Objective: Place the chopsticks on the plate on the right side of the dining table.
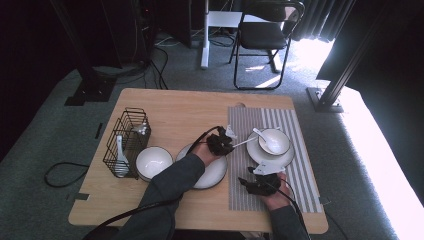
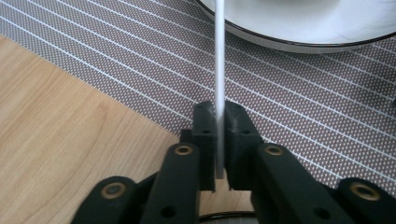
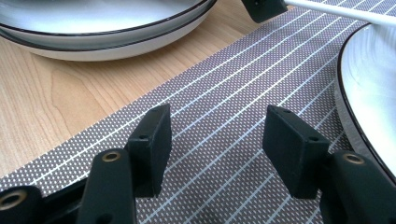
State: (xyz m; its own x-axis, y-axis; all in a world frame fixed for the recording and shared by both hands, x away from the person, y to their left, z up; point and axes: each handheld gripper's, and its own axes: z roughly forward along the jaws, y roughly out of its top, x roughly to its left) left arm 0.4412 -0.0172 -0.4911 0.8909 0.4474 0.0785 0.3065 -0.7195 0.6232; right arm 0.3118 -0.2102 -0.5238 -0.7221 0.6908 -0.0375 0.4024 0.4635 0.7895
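Spoon handle (image 2: 219,70) clamped in left gripper (image 2: 218,140) jaws; no writing legible.

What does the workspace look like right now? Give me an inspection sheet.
Surface: wooden table with a striped placemat on its right half.
Job's things: thin white stick, held; it reaches toward the bowl on a plate.
Clutter: wire basket, white bowl, large plate.
Grippers: left gripper shut on the stick; right gripper open above the placemat.
Cables: black cables trail from both grippers; another lies on the floor.
Surroundings: folding chair, carpet, dark curtains.
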